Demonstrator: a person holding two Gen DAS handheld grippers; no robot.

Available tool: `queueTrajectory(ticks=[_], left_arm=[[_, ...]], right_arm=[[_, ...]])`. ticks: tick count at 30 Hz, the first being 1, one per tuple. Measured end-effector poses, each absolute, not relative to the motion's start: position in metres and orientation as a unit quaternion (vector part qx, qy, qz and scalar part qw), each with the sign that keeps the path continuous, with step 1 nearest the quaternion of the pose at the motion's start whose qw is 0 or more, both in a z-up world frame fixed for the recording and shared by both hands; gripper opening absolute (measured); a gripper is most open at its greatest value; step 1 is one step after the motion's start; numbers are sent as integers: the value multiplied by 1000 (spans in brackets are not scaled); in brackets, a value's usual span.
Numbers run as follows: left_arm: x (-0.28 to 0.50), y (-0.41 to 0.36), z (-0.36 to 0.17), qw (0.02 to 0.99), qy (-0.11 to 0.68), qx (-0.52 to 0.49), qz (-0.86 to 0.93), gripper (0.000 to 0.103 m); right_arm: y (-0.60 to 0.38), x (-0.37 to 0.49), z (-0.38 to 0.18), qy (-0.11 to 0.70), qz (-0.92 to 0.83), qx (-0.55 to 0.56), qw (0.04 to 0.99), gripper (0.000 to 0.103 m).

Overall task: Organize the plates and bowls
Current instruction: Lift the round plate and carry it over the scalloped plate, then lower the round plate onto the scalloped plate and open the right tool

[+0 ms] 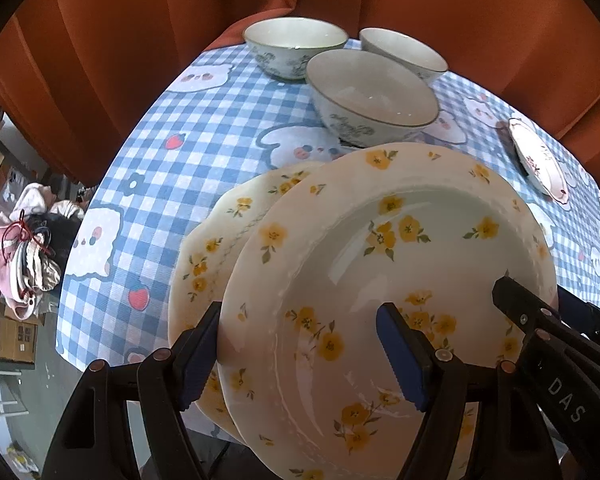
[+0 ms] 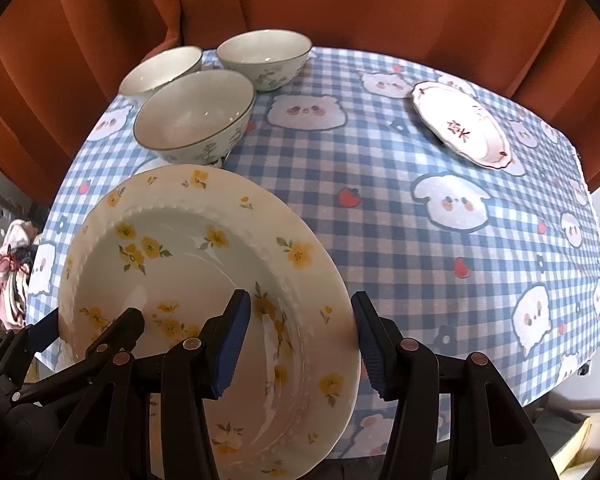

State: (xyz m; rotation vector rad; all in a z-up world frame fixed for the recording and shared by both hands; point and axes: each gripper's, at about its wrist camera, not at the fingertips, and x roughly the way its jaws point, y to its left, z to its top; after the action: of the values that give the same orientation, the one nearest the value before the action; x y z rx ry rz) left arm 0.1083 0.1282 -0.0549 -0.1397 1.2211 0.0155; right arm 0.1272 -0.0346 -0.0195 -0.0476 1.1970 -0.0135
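A cream plate with yellow flowers [image 1: 400, 240] [image 2: 188, 264] hangs tilted over the checked tablecloth. My left gripper [image 1: 300, 360] is shut on its left rim, one blue pad outside the edge and one over the well. On the opposite rim my right gripper [image 2: 300, 348] is shut the same way. Each gripper also shows at the edge of the other's view: the right gripper [image 1: 540, 300] and the left gripper [image 2: 92, 324]. A second yellow-flowered plate [image 1: 228, 232] lies on the table just under the held one, offset to the left. Three blue-patterned bowls [image 1: 372, 88] [image 2: 196, 112] stand close together beyond.
A small pink-rimmed plate [image 1: 540, 160] [image 2: 460, 124] lies at the far right of the table [image 2: 420, 260]. An orange curtain [image 1: 100, 60] hangs right behind the table. To the left, below the table edge, there are clothes and boxes [image 1: 24, 264] on the floor.
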Motion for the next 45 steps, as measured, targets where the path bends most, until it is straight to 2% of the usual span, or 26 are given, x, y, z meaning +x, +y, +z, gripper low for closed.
queueTrajectory(ticks=[25, 38, 45], left_arm=[[131, 136, -92, 791, 606, -70, 33, 77], [129, 133, -91, 801, 594, -59, 45, 78], [125, 124, -88, 809, 586, -15, 41, 78]], right_arm=[[-19, 166, -55, 598, 14, -51, 800, 56], [-31, 145, -59, 591, 17, -21, 806, 56], [-41, 128, -53, 577, -3, -15, 816, 56]])
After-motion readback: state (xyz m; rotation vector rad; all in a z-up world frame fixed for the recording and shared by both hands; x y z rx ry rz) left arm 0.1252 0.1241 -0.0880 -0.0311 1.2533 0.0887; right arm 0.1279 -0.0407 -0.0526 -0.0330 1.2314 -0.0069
